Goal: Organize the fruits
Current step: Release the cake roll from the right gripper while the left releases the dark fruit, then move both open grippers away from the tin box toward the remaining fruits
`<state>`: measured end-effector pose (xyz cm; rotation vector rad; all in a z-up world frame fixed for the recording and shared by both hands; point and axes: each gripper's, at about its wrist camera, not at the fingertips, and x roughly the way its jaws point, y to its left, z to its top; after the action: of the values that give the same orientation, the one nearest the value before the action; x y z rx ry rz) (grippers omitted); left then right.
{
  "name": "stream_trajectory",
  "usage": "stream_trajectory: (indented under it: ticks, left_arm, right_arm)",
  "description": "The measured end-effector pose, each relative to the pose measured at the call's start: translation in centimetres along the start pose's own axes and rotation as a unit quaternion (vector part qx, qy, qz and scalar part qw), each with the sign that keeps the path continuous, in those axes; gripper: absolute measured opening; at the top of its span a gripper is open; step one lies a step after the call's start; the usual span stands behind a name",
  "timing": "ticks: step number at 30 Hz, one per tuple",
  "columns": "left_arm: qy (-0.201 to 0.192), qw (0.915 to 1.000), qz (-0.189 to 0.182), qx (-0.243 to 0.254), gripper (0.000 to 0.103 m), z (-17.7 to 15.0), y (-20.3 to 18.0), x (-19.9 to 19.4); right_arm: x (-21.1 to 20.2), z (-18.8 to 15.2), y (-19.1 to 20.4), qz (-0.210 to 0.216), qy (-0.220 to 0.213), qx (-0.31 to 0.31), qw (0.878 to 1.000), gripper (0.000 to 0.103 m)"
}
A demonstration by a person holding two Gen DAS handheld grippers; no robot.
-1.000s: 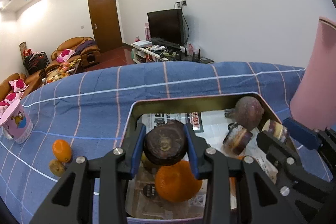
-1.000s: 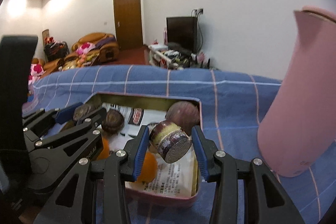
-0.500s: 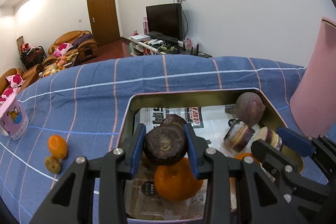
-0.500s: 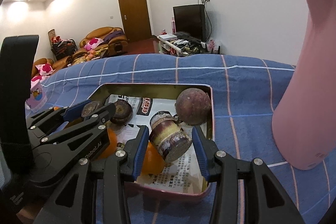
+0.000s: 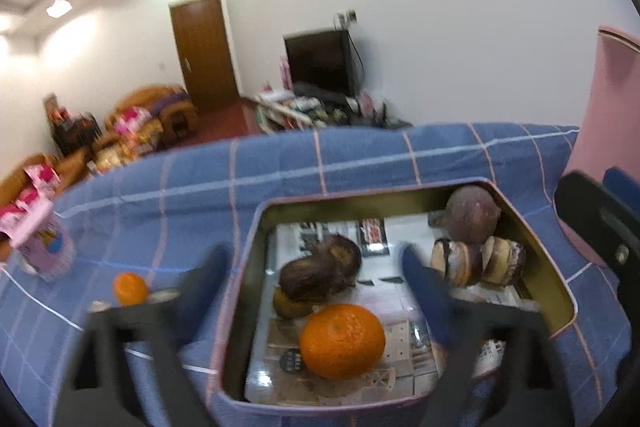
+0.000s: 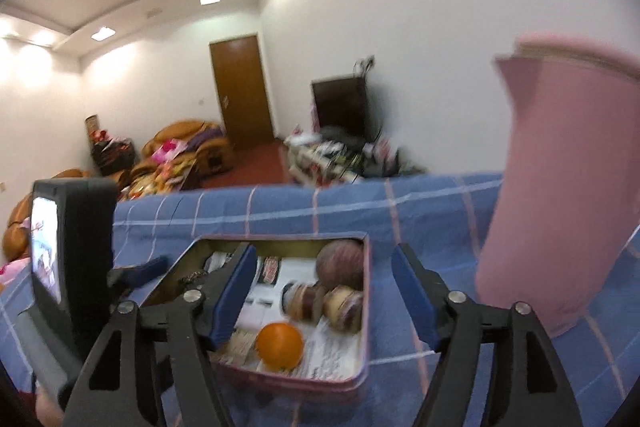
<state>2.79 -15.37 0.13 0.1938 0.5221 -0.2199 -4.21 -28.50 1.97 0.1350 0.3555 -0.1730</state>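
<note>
A pink metal tin lined with newspaper sits on the blue checked cloth. In it lie a large orange, two dark brown fruits, a purple round fruit and two cut purple fruit halves. My left gripper is open and empty above the tin, blurred. My right gripper is open and empty above the tin, where the orange, the purple fruit and the halves show.
A tall pink jug stands right of the tin and also shows in the left wrist view. A small orange lies on the cloth left of the tin, near a pink printed cup. The left gripper's body shows at left.
Both grippers have opened and drawn back. The dark brown fruit left the left jaws and the cut purple half left the right jaws; both now lie in the tin.
</note>
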Motion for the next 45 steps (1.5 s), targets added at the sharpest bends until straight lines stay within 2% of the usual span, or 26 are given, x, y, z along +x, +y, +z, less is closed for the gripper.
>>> stream_trajectory:
  ticks: [3,8,11,13,15,18,25,31,35,40,45]
  left_arm:
    - [-0.036,0.9993,0.005,0.012,0.103,-0.1,-0.4,-1.4]
    - [-0.047,0.9984,0.016,0.027,0.103,-0.2,-0.8,-2.0]
    - [-0.062,0.9977,0.018,0.023,0.103,-0.4,-0.4,-2.7]
    - [-0.067,0.9973,0.019,0.022,0.103,-0.5,-0.4,-3.0]
    - [-0.068,0.9972,0.020,0.024,0.103,-0.6,-0.3,-3.2]
    - [-0.065,0.9972,0.027,0.025,0.103,-0.8,-0.1,-3.3]
    - [-0.061,0.9975,0.036,-0.001,0.103,-1.2,1.4,-3.8]
    - [-0.051,0.9980,0.036,-0.012,0.103,-1.8,2.4,-4.1]
    - [-0.043,0.9984,0.031,-0.017,0.103,-2.3,3.5,-4.4]
    - [-0.034,0.9987,0.036,-0.006,0.103,-2.7,4.6,-4.3]
    - [-0.041,0.9980,0.048,0.008,0.103,-3.1,5.6,-4.7]
  right_arm:
    - [-0.5,0.2,0.2,-0.025,-0.018,-0.011,0.999,0.081]
    - [-0.8,0.3,0.1,-0.051,-0.031,-0.010,0.998,0.081]
    - [-1.5,0.5,-0.3,-0.065,-0.057,-0.004,0.996,0.082]
    - [-1.8,0.5,-0.6,-0.069,-0.073,-0.001,0.995,0.094]
    - [-1.7,0.1,-0.6,-0.070,-0.082,-0.004,0.994,0.097]
    - [-1.3,0.0,-0.1,-0.062,-0.065,-0.012,0.996,0.097]
    - [-1.6,-0.5,0.7,-0.061,-0.062,-0.027,0.996,0.097]
    - [-2.1,-1.0,0.3,-0.052,-0.052,0.001,0.997,0.097]
    - [-2.3,-1.1,0.6,-0.063,-0.051,0.003,0.997,0.097]
    - [-2.4,-1.5,1.2,-0.064,-0.032,0.025,0.997,0.097]
    - [-2.8,-1.8,3.1,-0.063,-0.035,0.017,0.997,0.097]
